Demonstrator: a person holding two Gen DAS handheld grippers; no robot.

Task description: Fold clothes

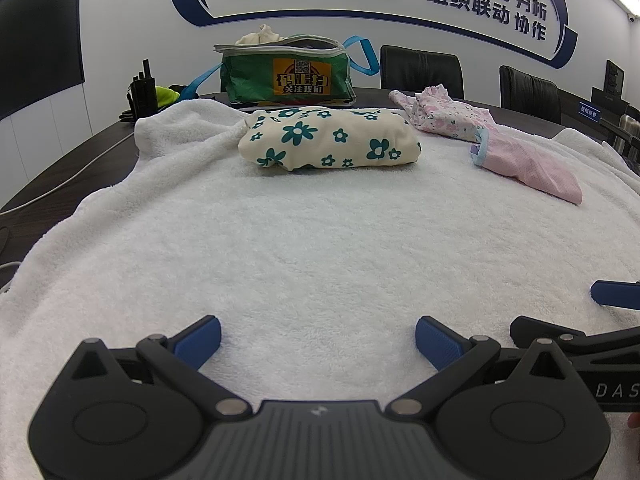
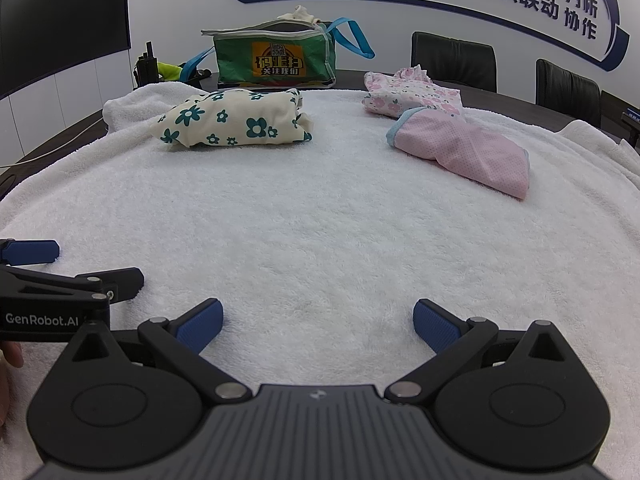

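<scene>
A cream garment with teal flowers (image 1: pixel 328 138) (image 2: pixel 236 122) lies folded into a bundle at the far left of the white towel (image 1: pixel 320 248) (image 2: pixel 320 232). A pink dotted garment with blue trim (image 1: pixel 528 162) (image 2: pixel 468 148) lies rumpled at the far right, and a white garment with pink flowers (image 1: pixel 444 114) (image 2: pixel 412 94) is just behind it. My left gripper (image 1: pixel 318 338) hovers open over bare towel, holding nothing. My right gripper (image 2: pixel 318 322) is open too, beside the left one, also over bare towel. Both are well short of the clothes.
A green bag (image 1: pixel 286 74) (image 2: pixel 276 58) with blue straps stands behind the towel with pale cloth sticking out. Black radios (image 1: pixel 142 90) stand at the far left on the dark table (image 1: pixel 68 156). Black chairs (image 1: pixel 420 68) (image 2: pixel 454 58) line the far side.
</scene>
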